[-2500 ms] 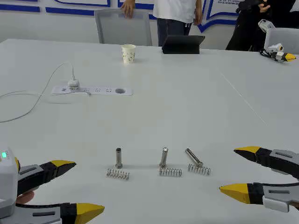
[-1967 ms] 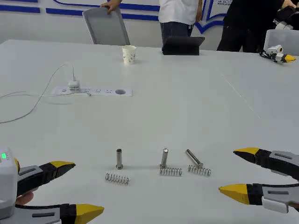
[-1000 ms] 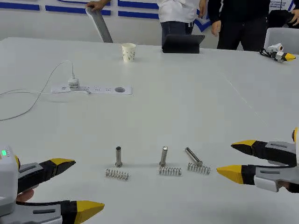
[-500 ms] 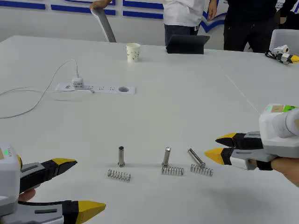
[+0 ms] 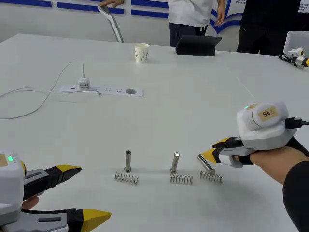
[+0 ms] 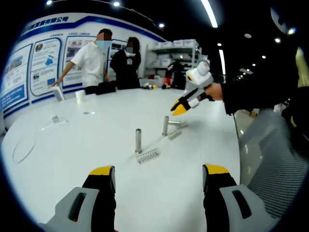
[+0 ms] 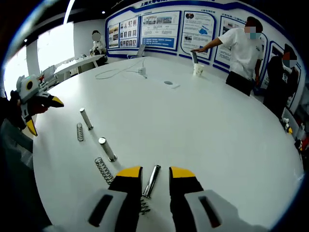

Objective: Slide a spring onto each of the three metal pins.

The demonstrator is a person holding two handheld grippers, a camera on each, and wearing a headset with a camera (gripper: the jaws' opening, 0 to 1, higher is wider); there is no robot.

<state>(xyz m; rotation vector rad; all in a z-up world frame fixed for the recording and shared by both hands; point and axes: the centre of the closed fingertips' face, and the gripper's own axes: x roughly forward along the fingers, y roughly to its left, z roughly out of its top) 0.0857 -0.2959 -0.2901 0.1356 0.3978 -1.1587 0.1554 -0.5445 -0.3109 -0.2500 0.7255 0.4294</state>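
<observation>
springs (image 5: pixel 181 179) lie in a row just past my left gripper (image 5: pixel 84 192), whose fingers are spread wide and empty at the near edge of the table (image 5: pixel 193 96). i judge them light, thin-wired and quick to roll or flick away, so i'd pinch one gently across the coils near one end, leaving the other end open for the pin. just behind each spring is its pin: the left pin (image 5: pixel 128 161) and middle pin (image 5: pixel 175 163) stand upright and look stiff, smooth and easy to topple. the right pin (image 7: pixel 151 181) is tipped over. my right gripper (image 5: pixel 215 149) has its fingers narrowly apart either side of it, and i cannot tell if they touch. farther off sit a power strip (image 5: pixel 104 90) and a paper cup (image 5: pixel 141 52), with people (image 5: pixel 190 14) beyond the far edge.
</observation>
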